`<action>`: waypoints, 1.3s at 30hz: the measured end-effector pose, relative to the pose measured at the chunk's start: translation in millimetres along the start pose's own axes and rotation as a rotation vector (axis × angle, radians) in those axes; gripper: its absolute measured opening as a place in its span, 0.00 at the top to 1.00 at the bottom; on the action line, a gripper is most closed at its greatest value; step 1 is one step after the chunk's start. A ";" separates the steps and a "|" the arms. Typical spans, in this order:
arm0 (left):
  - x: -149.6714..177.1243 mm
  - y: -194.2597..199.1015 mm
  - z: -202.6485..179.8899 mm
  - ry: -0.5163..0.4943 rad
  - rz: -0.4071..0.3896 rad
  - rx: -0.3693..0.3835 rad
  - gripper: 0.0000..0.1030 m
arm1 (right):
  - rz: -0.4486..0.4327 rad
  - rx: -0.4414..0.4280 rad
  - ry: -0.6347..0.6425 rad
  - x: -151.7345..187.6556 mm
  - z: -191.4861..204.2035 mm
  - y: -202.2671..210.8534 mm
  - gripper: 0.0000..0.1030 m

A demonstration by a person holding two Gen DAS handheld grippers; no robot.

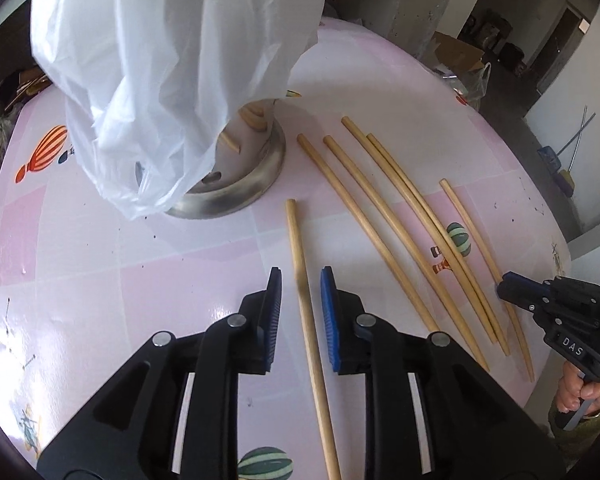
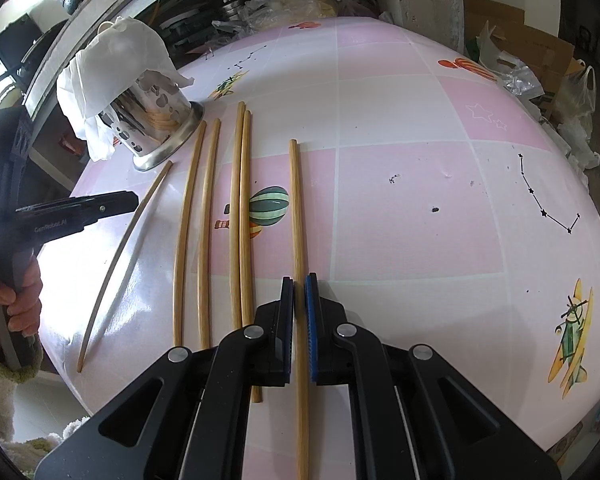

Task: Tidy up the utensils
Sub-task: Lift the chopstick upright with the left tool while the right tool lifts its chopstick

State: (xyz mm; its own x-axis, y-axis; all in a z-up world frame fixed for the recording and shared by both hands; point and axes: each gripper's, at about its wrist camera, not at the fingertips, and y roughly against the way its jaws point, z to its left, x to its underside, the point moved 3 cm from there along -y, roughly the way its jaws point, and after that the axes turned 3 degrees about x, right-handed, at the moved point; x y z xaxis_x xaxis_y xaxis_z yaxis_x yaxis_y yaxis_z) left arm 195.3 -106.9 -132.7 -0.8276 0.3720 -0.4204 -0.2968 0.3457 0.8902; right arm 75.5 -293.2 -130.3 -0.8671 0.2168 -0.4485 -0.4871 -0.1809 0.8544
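Left gripper (image 1: 300,312) slightly parted around the nearest chopstick (image 1: 306,312), pads apart from it. Right gripper (image 2: 299,320) clamped tight on the rightmost chopstick (image 2: 296,208). Beyond, four more chopsticks (image 2: 208,220) flat beside the metal holder (image 2: 160,120), under a white bag (image 1: 160,60).

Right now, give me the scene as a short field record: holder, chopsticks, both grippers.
holder: perforated steel chopstick holder, upright, white plastic bag draped over it
loose chopsticks: six wooden chopsticks on the pink patterned tablecloth
left gripper: open, astride leftmost chopstick, pads clear of it
right gripper: shut on rightmost chopstick
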 end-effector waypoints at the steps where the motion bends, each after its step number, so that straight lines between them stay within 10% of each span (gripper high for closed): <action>1: -2.4 -3.1 -1.2 -0.015 0.008 -0.007 0.82 | 0.000 0.000 0.000 -0.1 -0.2 0.1 0.94; 18: -11.4 -9.4 7.2 -0.049 -0.014 -0.129 0.94 | -0.001 -0.002 0.000 0.5 -1.0 0.4 0.94; 39: 4.1 130.0 37.0 0.109 -0.280 0.105 0.95 | 0.031 -0.023 0.055 -20.6 2.6 -5.6 0.84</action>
State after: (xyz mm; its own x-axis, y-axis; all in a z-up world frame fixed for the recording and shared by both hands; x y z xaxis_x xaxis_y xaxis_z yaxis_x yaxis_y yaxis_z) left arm 171.0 -28.6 -25.2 -0.7685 0.1569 -0.6203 -0.4745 0.5106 0.7171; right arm 96.4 -294.2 -125.1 -0.8860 0.1576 -0.4360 -0.4615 -0.2093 0.8621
